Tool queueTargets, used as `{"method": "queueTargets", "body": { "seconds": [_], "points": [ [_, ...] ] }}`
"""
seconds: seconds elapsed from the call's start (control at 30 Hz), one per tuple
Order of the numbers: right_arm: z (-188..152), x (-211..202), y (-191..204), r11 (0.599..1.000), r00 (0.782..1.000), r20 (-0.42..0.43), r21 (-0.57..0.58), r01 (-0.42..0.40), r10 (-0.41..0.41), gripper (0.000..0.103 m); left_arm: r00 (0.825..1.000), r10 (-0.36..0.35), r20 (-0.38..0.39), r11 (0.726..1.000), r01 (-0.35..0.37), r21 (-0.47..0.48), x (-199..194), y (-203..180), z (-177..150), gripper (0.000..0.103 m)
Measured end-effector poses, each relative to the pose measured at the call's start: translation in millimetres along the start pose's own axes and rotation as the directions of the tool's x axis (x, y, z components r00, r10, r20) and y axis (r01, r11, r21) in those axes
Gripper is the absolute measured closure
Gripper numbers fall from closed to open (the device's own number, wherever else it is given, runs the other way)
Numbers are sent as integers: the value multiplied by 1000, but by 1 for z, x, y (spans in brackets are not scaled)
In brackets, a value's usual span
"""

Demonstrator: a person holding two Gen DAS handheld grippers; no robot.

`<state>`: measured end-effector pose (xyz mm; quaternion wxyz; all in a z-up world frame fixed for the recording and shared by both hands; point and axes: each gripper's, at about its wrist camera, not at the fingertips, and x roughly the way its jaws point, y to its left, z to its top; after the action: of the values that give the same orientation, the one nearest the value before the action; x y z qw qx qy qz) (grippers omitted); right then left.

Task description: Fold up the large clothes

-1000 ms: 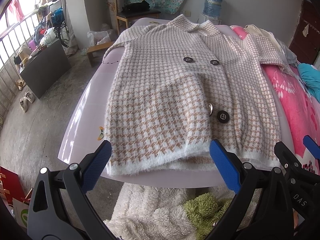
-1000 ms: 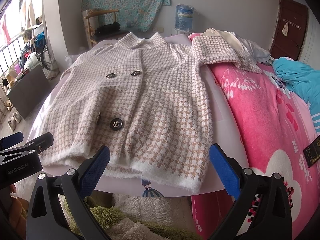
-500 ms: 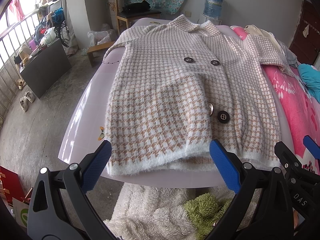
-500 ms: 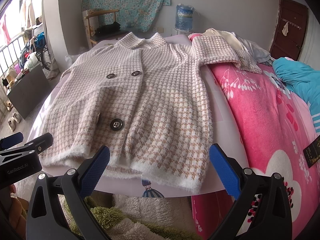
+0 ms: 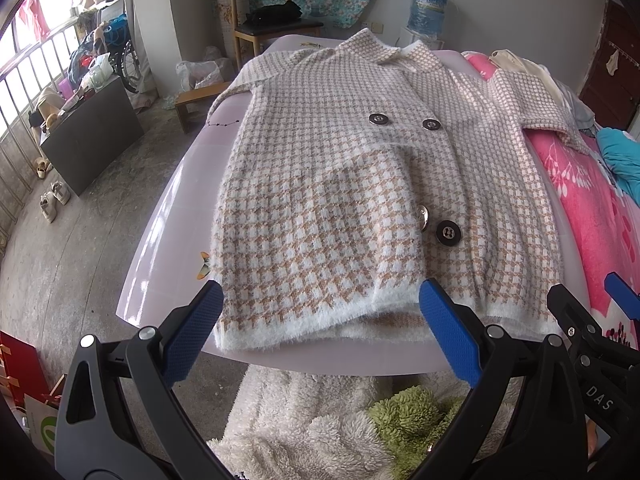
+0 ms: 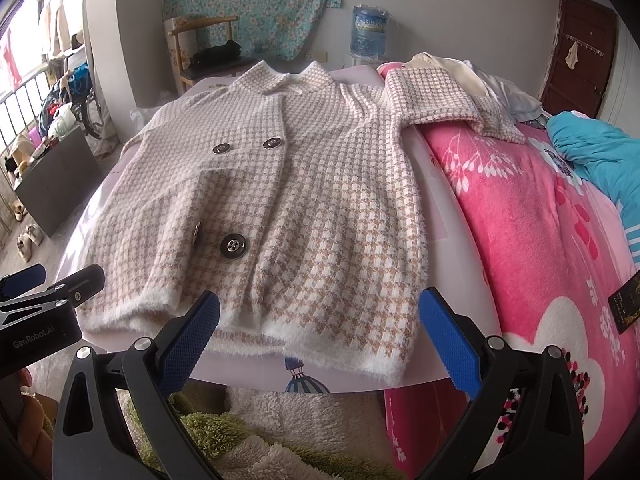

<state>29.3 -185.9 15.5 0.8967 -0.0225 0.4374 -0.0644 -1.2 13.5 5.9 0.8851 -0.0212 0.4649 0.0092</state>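
Observation:
A beige-and-white houndstooth coat (image 5: 340,200) (image 6: 304,200) with dark buttons lies flat, front up, on a pale lilac table (image 5: 168,232) (image 6: 436,216). Its collar points away and its fuzzy white hem lies at the near edge. One sleeve (image 6: 440,100) stretches right onto a pink blanket. My left gripper (image 5: 320,320) is open, its blue pads straddling the hem's left half without touching it. My right gripper (image 6: 320,326) is open too, just short of the hem's right half. Each view shows the other gripper at its side edge.
A pink floral blanket (image 6: 540,220) covers the bed to the right, with a teal cloth (image 6: 592,148) on it. Fluffy white and green fabric (image 5: 340,432) lies below the table's near edge. A wooden chair (image 5: 264,20) and a water jug (image 6: 370,28) stand at the far wall.

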Motion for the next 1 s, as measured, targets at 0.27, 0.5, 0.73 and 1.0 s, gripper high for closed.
{"method": "queueTargets", "body": {
  "seconds": [0.27, 0.5, 0.73, 1.0],
  "points": [
    [4, 7, 4, 1000, 1000, -14, 3, 23, -23, 6, 1000, -7, -14, 1000, 7, -5, 1, 18, 6, 8],
    [14, 11, 8, 999, 999, -21, -11, 41, -42, 6, 1000, -10, -13, 1000, 10, -6, 6, 17, 15, 8],
    [25, 16, 13, 998, 998, -21, -28, 52, -52, 6, 1000, -11, -13, 1000, 10, -14, 13, 17, 28, 8],
    [44, 14, 16, 1000, 999, 32, -11, 14, -14, 6, 1000, -23, 12, 1000, 23, -3, 21, 18, 45, 8]
  ]
}}
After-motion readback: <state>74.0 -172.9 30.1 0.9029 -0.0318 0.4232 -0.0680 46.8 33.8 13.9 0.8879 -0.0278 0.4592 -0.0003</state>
